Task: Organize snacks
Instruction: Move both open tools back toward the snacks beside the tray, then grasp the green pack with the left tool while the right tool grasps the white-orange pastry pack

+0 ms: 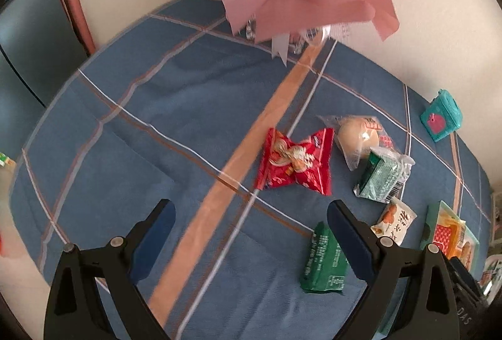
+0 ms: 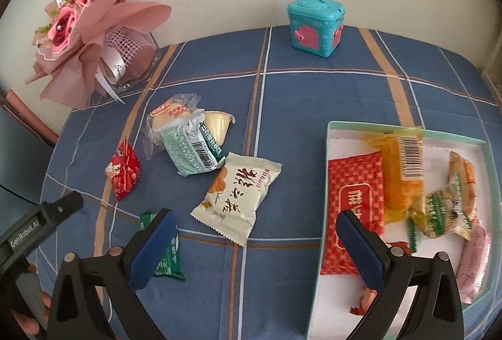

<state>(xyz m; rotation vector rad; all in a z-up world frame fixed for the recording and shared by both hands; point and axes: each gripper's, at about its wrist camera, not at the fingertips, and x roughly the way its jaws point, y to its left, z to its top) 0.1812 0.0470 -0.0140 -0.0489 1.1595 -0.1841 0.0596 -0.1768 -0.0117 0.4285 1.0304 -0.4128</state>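
Both claws hung released above the surface (image 2: 313,95), left claw (image 1: 251,214) and right claw (image 2: 255,224) empty. From left lay a red packet (image 2: 123,174), a green packet (image 2: 166,252), a white packet (image 2: 238,195), then the tray (image 2: 329,246) holding more snacks.

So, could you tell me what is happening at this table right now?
A person is sorting snacks with two handheld grippers. Both the left gripper and the right gripper are open and hold nothing. Several packets already lie in the tray. A cream packet, a red packet, a dark green packet and a small pile with a pale green packet lie loose on the blue cloth.
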